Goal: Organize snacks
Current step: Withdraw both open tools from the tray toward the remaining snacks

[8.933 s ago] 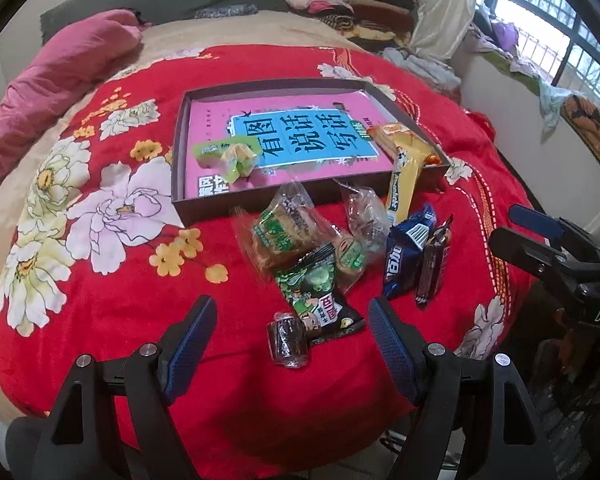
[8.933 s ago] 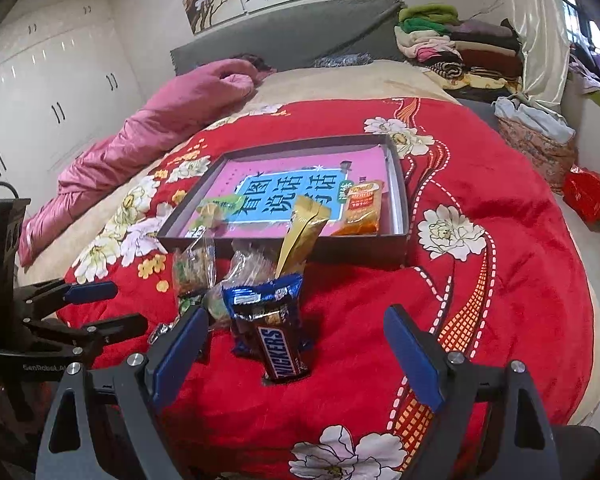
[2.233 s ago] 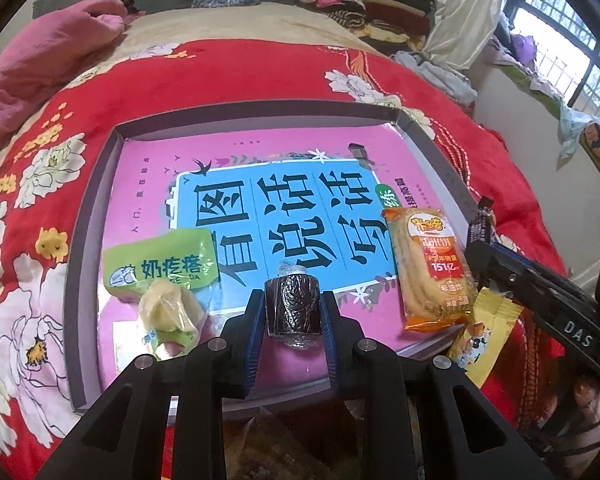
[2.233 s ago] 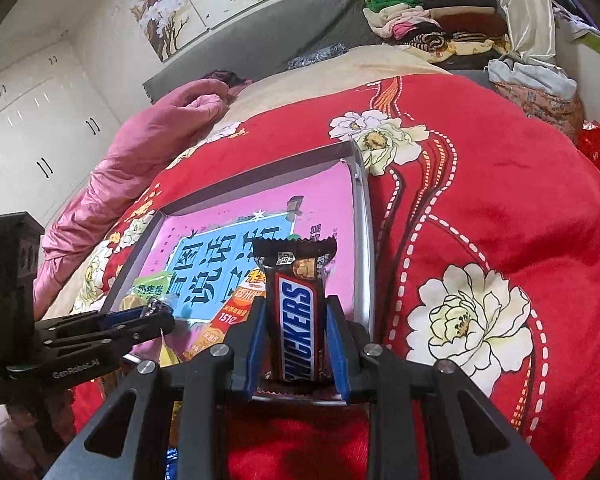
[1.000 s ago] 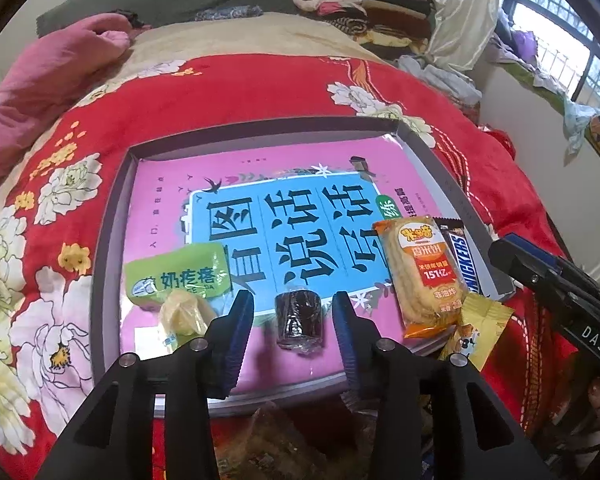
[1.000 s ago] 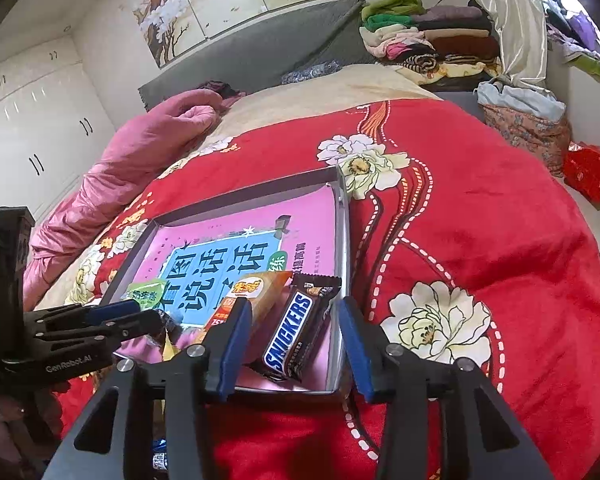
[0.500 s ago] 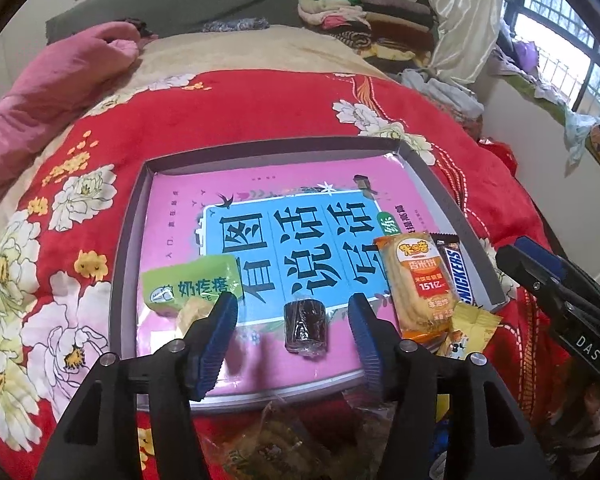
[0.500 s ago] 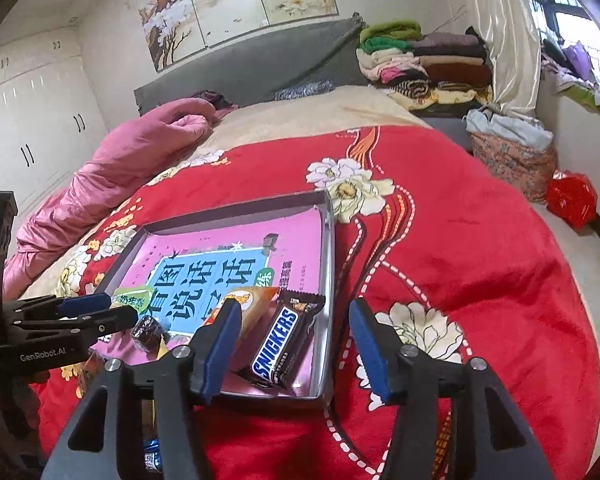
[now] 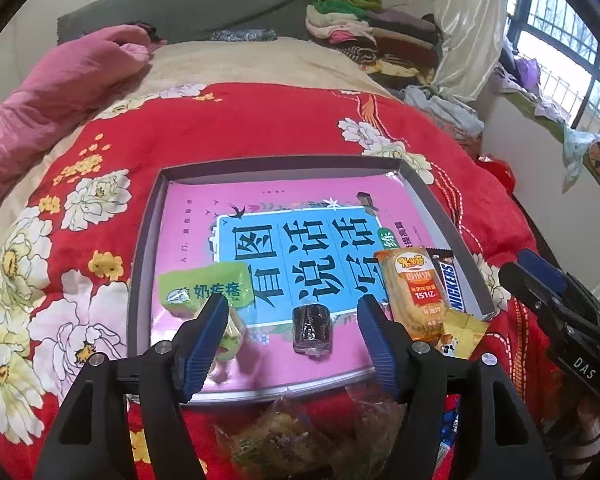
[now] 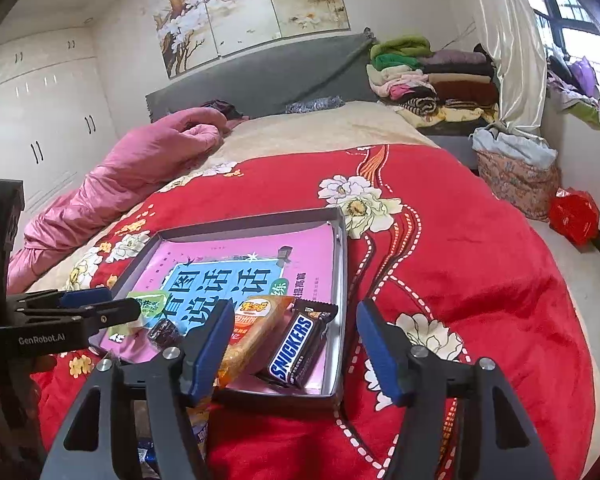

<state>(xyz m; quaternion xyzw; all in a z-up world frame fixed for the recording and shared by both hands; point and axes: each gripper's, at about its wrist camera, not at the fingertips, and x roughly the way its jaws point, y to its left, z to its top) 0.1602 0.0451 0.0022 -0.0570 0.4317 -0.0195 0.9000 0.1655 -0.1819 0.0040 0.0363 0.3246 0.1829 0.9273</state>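
Where both claws open empty, Snickers bar [image 10: 298,349], "GenRobot.AI" on left claw [image 10: 112,310]

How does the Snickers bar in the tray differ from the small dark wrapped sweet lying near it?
The Snickers bar is long, flat and boldly lettered; the dark sweet is short, stubby and shows no lettering. The bar lies by the tray's right wall, the sweet mid-front. Both lie released in the tray, under opening jaws.

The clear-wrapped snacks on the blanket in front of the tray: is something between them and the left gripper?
Nothing visible. The clear-wrapped snacks lie right under the left gripper, whose empty jaws are opening; beyond them only the tray rim.
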